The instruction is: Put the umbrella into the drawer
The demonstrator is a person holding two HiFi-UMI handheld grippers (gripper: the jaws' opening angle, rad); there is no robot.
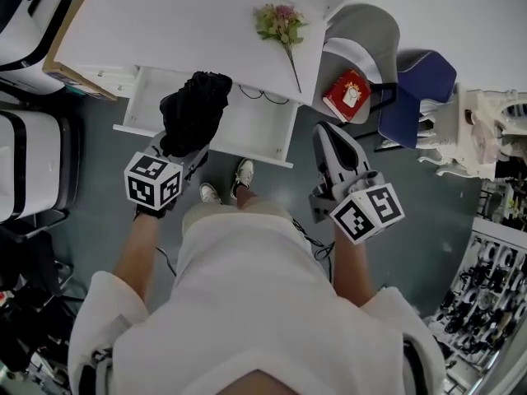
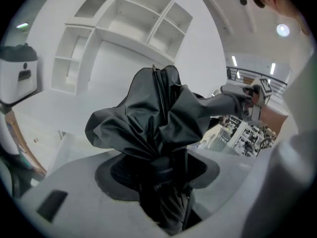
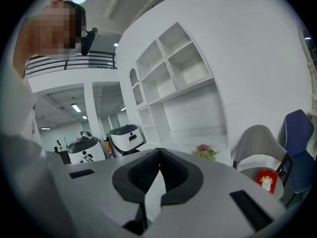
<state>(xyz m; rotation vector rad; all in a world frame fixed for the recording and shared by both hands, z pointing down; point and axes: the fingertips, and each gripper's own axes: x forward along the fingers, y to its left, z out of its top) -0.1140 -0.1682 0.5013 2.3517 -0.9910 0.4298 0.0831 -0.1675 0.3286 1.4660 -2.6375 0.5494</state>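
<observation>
The black folded umbrella (image 1: 198, 105) hangs over the open white drawer (image 1: 251, 153) below the desk. My left gripper (image 1: 183, 151) is shut on its lower, bundled end. In the left gripper view the crumpled canopy (image 2: 153, 128) fills the middle, and the left gripper (image 2: 163, 170) clamps its narrow part between the jaws. My right gripper (image 1: 328, 134) is off to the right of the drawer, above the floor. Seen from its own camera, the right gripper (image 3: 159, 152) is shut with its tips touching and nothing between them.
A white desk (image 1: 181, 23) carries a flower sprig (image 1: 280, 25). To the right stand a grey chair (image 1: 366, 31) with a red box (image 1: 347, 95) on it and a blue chair (image 1: 420, 89). White machines (image 1: 25, 163) stand at the left. The person's feet (image 1: 226, 186) are just before the drawer.
</observation>
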